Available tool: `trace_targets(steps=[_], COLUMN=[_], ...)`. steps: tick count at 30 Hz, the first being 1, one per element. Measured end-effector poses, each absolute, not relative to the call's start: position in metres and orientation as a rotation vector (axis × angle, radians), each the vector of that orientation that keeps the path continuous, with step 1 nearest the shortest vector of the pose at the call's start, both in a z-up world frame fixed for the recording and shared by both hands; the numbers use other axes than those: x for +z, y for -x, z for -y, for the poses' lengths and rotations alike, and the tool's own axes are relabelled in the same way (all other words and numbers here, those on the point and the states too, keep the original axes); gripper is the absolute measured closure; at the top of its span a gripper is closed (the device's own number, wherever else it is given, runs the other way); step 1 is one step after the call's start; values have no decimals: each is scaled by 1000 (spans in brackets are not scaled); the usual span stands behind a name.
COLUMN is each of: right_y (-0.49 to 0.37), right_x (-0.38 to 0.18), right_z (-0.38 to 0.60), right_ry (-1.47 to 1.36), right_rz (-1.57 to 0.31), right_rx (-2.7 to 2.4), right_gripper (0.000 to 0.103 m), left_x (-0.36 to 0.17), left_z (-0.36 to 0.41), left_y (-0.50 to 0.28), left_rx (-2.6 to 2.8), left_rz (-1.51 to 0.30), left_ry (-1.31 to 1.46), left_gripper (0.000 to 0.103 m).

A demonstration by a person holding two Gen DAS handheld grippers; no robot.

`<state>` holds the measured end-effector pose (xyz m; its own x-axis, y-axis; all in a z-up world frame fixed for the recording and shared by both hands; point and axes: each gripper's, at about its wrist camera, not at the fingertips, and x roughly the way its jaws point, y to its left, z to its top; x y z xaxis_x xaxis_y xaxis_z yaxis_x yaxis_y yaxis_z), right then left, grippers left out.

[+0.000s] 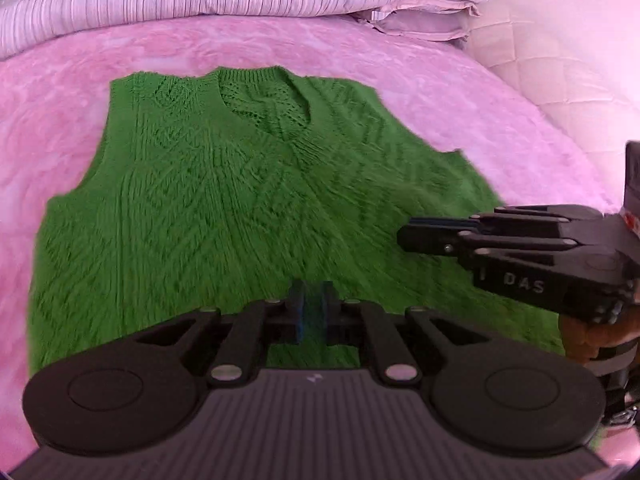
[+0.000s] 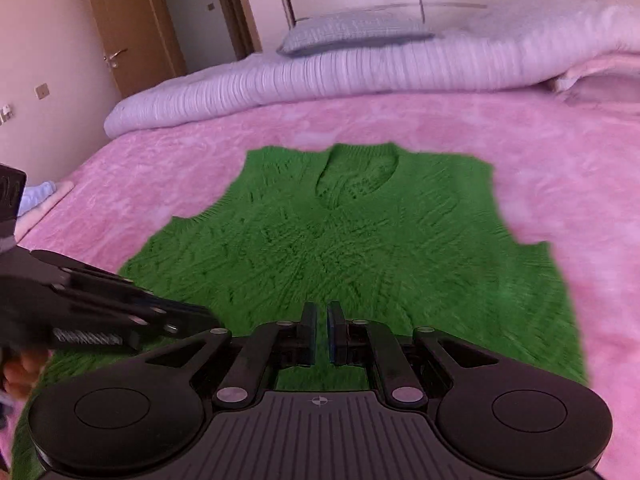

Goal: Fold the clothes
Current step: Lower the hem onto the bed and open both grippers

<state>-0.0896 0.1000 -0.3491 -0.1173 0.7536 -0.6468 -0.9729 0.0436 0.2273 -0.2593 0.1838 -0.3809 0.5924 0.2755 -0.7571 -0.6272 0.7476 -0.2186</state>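
**Green vest flat on a pink bed**

White letters "DAS" show on the side of the right gripper (image 1: 412, 236); no other writing is legible. A green knitted vest (image 1: 256, 208) lies spread flat on a pink fleecy blanket (image 1: 60, 120) covering the bed, neckline away from the cameras. Both grippers hover above its hem. The left gripper (image 1: 311, 312) has jaws nearly closed on nothing; the right one's jaws stand narrowly apart, empty. Beyond lie a striped duvet (image 2: 320, 76), a pillow (image 2: 352, 30), a brown door (image 2: 132, 20)
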Motion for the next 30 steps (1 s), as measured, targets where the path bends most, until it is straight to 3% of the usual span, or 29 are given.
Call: trace_targets(steps=[3, 14, 16, 18, 19, 21, 23, 26, 27, 28, 29, 30], right_y=[69, -9, -4, -6, -9, -15, -22, -21, -17, -13, -9, -8], right_x=[-365, -343, -344, -346, -347, -343, -342, -349, -352, -354, -355, -356], right_z=[-108, -62, -70, -77, -80, -79, -81, -92, -96, -99, -100, -99], right_ry=[429, 234, 267, 345, 353, 317, 290, 323, 361, 401, 439, 449], right_rz=[-725, -794, -796, -781, -763, -747, -753, -752, -727, -701, -663, -640], right_rx=[1437, 1307, 1319, 1256, 1231, 1211, 1217, 1240, 1235, 1229, 1234, 1238], right_gripper=[103, 102, 98, 79, 75, 53, 46, 46, 48, 59, 98, 98], left_x=[-386, -375, -376, -378, -378, -380, -382, -384, -384, -385, -385, -386], left_z=[-199, -209, -206, -206, -208, -212, -215, -215, -214, -214, -214, -214], left_y=[266, 304, 300, 297, 297, 295, 293, 287, 285, 283, 282, 281], left_rx=[617, 706, 696, 692, 694, 695, 694, 689, 683, 681, 679, 682], left_rz=[-745, -703, -716, -718, -715, -709, -703, -702, -702, -704, -705, -705], left_ry=[492, 437, 434, 440, 446, 464, 486, 479, 476, 471, 465, 457], left_gripper=[100, 100, 100, 100, 100, 100, 100, 100, 100, 100, 99, 100])
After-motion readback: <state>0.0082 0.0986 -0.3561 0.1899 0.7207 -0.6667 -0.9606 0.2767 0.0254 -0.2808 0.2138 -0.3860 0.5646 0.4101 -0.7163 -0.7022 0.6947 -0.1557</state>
